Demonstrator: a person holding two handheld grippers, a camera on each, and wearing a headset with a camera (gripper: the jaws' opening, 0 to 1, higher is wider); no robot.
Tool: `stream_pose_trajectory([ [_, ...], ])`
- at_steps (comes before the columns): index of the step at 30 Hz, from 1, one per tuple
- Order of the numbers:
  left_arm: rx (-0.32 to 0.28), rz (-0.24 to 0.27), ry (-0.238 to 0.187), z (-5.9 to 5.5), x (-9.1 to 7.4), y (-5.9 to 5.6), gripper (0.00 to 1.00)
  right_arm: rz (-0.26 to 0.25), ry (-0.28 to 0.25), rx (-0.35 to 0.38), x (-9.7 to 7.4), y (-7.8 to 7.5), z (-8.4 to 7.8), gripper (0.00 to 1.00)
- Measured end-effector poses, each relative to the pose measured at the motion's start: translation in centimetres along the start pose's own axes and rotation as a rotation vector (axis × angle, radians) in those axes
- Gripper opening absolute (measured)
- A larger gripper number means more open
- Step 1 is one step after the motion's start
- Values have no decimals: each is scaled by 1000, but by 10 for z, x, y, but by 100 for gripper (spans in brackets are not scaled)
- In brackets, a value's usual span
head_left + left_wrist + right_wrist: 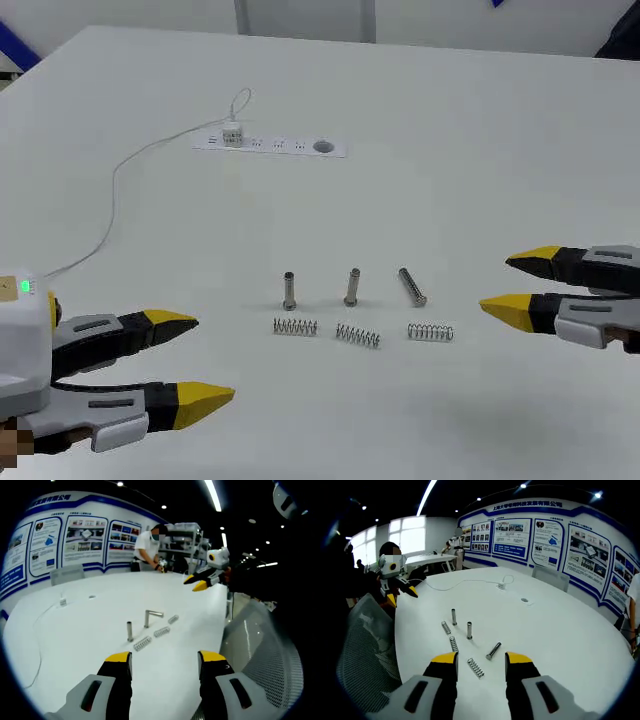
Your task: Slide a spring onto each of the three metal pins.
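My white table (450, 150) carries everything. Left tongs (213, 359) and right tongs (495, 284) both gape, empty. Nothing is done yet, I judge: the metal pins (353, 286) stand bare toward the near edge, two upright and one lying, with the springs (358, 336) loose just beside them.

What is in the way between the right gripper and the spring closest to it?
Nothing visible. Bare white table lies between the right gripper and that spring; the pin lying on its side sits beside the spring, not between.
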State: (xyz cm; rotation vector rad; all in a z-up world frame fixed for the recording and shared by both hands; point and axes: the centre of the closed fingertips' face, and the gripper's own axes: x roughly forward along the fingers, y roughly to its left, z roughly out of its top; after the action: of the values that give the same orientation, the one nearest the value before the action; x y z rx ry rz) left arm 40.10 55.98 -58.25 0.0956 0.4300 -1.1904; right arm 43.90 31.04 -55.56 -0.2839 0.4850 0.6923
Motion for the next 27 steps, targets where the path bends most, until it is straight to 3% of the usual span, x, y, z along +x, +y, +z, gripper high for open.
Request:
stream_pose_trajectory([
  [13,-2,-17,9,-3,5,-7,53,-56,104,11,40,-28,0,32],
  [21,-2,-34,11,-5,10,-12,53,-64,210,9,74,-35,-13,28],
  [27,-5,-41,12,-5,12,-15,53,-62,258,33,96,-38,-20,26],
])
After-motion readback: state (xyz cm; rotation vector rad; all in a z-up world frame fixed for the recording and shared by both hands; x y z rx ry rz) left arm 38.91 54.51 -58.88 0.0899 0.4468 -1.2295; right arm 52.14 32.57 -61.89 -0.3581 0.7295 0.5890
